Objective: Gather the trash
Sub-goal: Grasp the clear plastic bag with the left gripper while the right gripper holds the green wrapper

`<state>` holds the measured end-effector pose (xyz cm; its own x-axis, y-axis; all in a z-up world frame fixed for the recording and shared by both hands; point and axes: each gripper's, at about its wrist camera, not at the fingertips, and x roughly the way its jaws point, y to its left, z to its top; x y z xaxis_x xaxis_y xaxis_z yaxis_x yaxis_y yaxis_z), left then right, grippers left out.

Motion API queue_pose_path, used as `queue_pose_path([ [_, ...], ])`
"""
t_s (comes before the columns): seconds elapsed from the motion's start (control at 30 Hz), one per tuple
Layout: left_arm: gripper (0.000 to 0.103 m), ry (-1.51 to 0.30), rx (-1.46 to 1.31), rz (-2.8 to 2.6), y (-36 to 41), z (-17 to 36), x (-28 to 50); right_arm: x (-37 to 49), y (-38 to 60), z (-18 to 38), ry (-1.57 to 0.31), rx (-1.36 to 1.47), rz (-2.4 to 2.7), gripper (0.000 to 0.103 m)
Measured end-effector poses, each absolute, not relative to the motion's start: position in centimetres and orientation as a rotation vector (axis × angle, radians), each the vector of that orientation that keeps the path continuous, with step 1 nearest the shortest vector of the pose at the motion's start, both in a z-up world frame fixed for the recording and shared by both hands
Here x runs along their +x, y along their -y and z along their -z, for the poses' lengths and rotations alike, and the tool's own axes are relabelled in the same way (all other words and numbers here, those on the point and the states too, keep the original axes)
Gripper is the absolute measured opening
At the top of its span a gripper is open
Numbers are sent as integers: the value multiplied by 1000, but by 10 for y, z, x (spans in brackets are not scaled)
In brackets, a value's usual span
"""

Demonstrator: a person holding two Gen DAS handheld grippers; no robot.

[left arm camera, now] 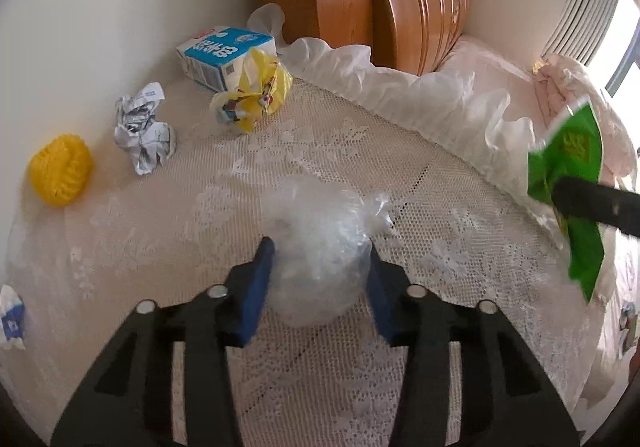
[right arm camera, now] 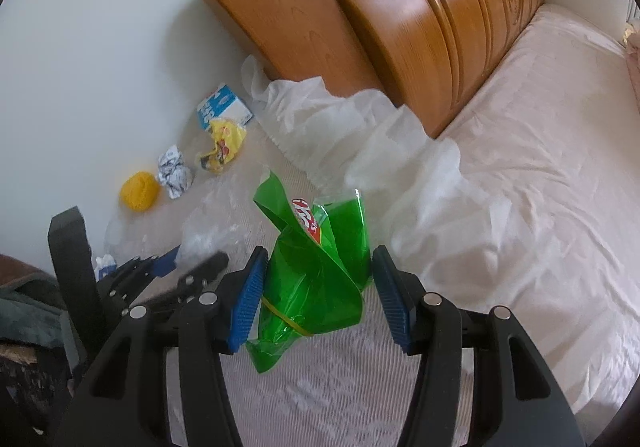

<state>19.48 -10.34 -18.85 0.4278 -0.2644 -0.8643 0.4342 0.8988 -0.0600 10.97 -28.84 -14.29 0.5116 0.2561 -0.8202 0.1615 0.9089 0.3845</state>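
A crumpled clear plastic bag (left arm camera: pixel 316 215) sits on the lace cloth, and my left gripper (left arm camera: pixel 320 259) is shut on it, both blue pads pressing its sides. The right wrist view shows that left gripper (right arm camera: pixel 192 259) low on the left. My right gripper (right arm camera: pixel 320 255) is shut on a green snack wrapper (right arm camera: pixel 316 287) that hangs crumpled between its pads, above the cloth. In the left wrist view the green wrapper (left arm camera: pixel 576 155) dangles from a black finger at the right edge.
More litter lies along the wall: a blue-and-white carton (left arm camera: pixel 224 55), a yellow wrapper (left arm camera: pixel 256 91), crumpled printed paper (left arm camera: pixel 144 131), a yellow ball (left arm camera: pixel 60 169) and a small blue-white scrap (left arm camera: pixel 10 319). A wooden headboard (right arm camera: pixel 400 27) and pink bed (right arm camera: pixel 520 187) stand to the right.
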Motion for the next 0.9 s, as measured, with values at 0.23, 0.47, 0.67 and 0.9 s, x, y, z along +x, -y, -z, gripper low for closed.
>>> queue_pose_path([
  [0.23, 37, -986, 125, 456, 83, 159, 161, 73, 271, 131, -1030, 421, -82, 55],
  [0.47, 37, -979, 103, 458, 57, 132, 91, 11, 255, 117, -1012, 375, -85, 55],
  [0.67, 37, -1007, 69, 502, 43, 123, 29, -47, 255, 119, -1018, 416, -52, 55],
  [0.9, 37, -988, 111, 601, 53, 109, -19, -102, 268, 124, -1021, 464, 16, 55],
])
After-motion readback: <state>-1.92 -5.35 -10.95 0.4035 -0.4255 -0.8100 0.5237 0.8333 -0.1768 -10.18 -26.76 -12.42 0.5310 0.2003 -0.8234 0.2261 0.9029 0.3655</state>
